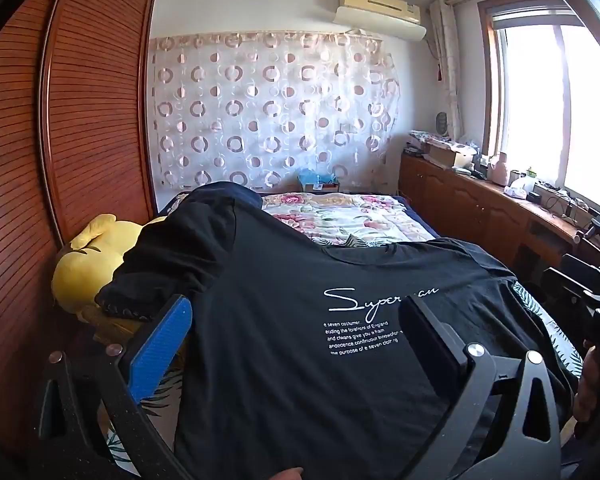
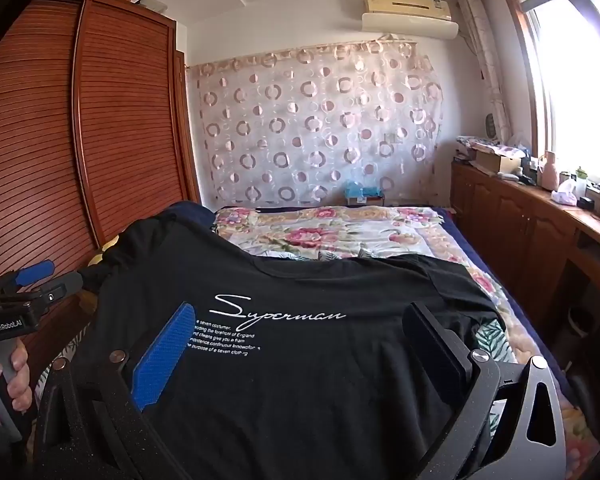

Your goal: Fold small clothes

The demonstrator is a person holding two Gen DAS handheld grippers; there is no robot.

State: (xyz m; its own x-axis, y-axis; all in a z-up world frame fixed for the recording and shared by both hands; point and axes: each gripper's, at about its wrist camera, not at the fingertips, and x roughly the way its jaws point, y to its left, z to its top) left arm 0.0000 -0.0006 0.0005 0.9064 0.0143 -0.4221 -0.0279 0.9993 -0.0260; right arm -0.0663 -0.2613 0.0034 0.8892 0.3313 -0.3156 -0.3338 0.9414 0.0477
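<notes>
Black tee (image 1: 284,320) lies print-up on bed (image 1: 352,220), collar far, hem near me; long axis runs near-far. L gripper (image 1: 296,340) and R gripper (image 2: 300,344) both wide open, holding nothing, over near half; left sleeve (image 1: 172,256) nearer L.

The black T-shirt (image 1: 284,312) hides part of the yellow plush toy (image 1: 88,268).

Blown-out daylight from right window (image 1: 556,108); fisheye-warped, dark corners.

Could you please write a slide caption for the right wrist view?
Open right gripper poised over a black T-shirt spread on the bed.
</notes>
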